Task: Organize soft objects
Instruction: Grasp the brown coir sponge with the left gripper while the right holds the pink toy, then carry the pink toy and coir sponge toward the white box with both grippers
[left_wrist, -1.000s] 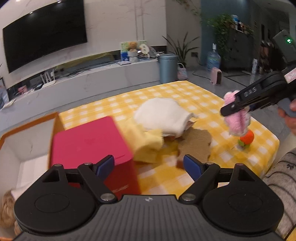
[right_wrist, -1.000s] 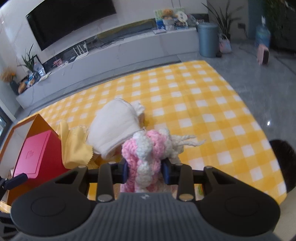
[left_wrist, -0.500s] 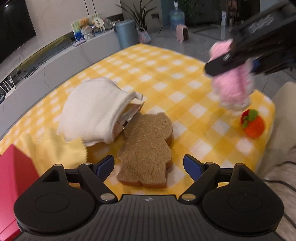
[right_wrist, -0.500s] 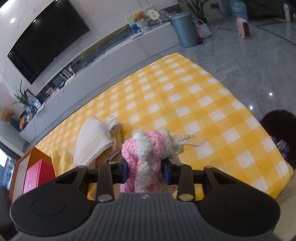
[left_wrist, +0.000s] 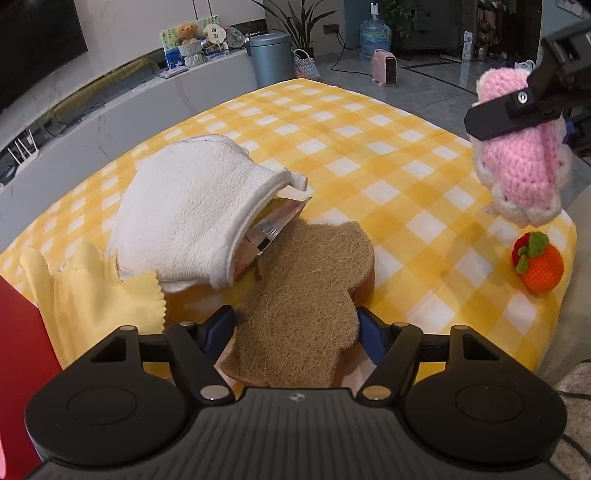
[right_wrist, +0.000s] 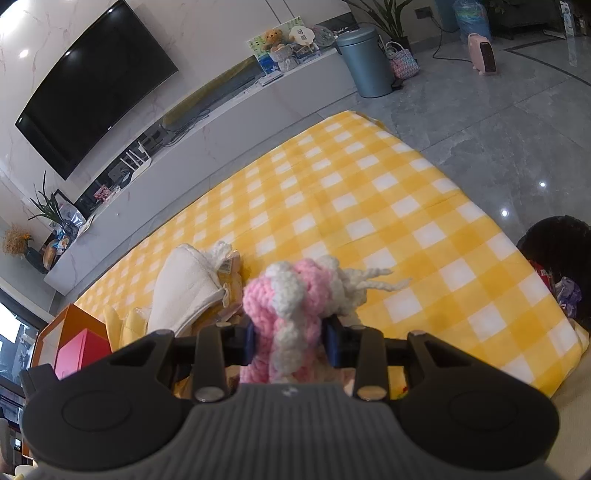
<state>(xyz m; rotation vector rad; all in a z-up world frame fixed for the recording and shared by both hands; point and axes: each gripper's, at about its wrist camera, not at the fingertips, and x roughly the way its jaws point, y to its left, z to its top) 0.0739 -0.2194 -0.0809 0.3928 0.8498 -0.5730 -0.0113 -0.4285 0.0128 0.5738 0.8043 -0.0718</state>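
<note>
A brown bear-shaped sponge (left_wrist: 306, 288) lies flat on the yellow checked table (left_wrist: 369, 147). My left gripper (left_wrist: 295, 328) straddles its near end. The jaws are closing, and the blue pads sit right at the sponge's edges without squeezing it. My right gripper (right_wrist: 290, 343) is shut on a pink and white crochet toy (right_wrist: 288, 306), held above the table's right side. The left wrist view shows that toy (left_wrist: 517, 147) hanging in the air. A white towel mitt (left_wrist: 192, 206) and a yellow cloth (left_wrist: 99, 291) lie left of the sponge.
A small crochet orange fruit (left_wrist: 539, 266) sits near the table's right edge. A printed packet (left_wrist: 273, 225) pokes out from under the mitt. A red box (right_wrist: 81, 350) stands in an orange carton (right_wrist: 70, 325) at the left end. Behind are a TV bench and a grey bin (right_wrist: 365, 62).
My left gripper swung right from the red box and dropped over the brown sponge, and its jaws have narrowed. The right gripper rolled a little, still holding the pink toy.
</note>
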